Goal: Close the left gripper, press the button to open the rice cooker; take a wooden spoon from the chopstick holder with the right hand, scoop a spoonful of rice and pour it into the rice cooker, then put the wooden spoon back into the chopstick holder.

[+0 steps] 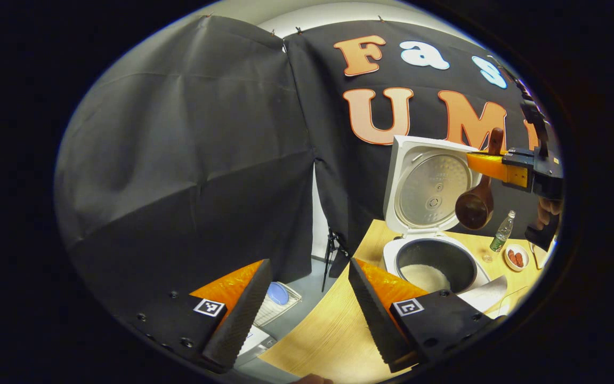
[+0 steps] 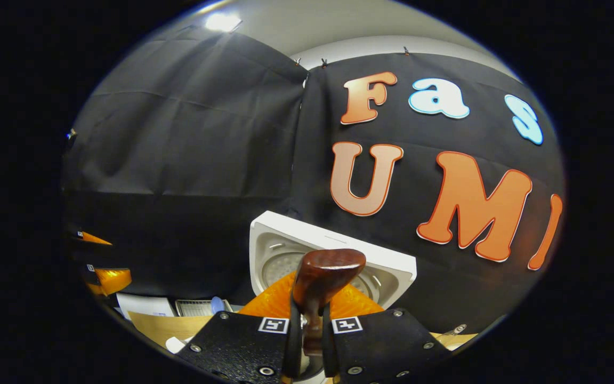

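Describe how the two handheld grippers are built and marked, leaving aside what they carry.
Left gripper: two wedge-shaped fingers with ribbed inner faces, each on a black plate with screws and a small square black-and-white marker. Right gripper: the same black screwed plates, one square marker apiece. In the left gripper view its black body hangs from a dark handle in a bare hand.
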A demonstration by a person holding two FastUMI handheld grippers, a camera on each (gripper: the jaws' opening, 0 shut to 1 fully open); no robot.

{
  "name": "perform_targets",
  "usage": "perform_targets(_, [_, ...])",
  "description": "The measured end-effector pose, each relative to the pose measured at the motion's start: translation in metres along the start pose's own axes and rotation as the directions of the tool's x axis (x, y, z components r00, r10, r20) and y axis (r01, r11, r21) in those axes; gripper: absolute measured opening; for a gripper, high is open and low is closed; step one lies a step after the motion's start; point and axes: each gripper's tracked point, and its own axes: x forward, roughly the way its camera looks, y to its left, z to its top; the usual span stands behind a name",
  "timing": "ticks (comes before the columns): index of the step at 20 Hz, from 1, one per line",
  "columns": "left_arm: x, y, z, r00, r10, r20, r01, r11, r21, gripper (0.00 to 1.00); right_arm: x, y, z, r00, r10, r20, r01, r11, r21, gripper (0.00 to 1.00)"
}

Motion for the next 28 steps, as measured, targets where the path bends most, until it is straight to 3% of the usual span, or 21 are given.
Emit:
perform_targets(5, [-0.001, -0.020, 0.002, 1.000, -0.028, 0.000, 0.028, 1.000, 0.000, 0.99, -0.030, -0.036, 0.002, 1.000, -0.029, -0.010, 0.030, 0.973, 0.230, 0.16])
perform_targets(9, [-0.006, -0.050, 0.008, 0.998, -0.070, 0.003, 0.070, 0.998, 0.008, 0.99, -0.067, -0.079, -0.011, 0.997, -0.073, -0.040, 0.083, 0.927, 0.366, 0.15])
perform_targets(16, [-0.021, -0.120, 0.016, 0.984, -0.178, -0.009, 0.178, 0.983, 0.038, 0.99, -0.153, -0.147, -0.064, 0.970, -0.200, -0.138, 0.240, 0.884, 0.401, 0.16])
perform_targets(20, [-0.034, -0.158, 0.018, 0.971, -0.236, -0.025, 0.237, 0.971, 0.029, 0.99, -0.212, -0.193, -0.096, 0.935, -0.297, -0.192, 0.352, 0.842, 0.409, 0.15])
perform_targets(23, [-0.039, -0.183, 0.015, 0.969, -0.247, -0.031, 0.248, 0.968, 0.036, 0.99, -0.259, -0.223, -0.125, 0.901, -0.358, -0.246, 0.433, 0.790, 0.435, 0.15])
perform_targets(28, [-0.047, -0.218, 0.014, 0.959, -0.280, -0.054, 0.282, 0.959, 0.038, 0.99, -0.326, -0.272, -0.167, 0.818, -0.466, -0.337, 0.575, 0.666, 0.475, 0.16])
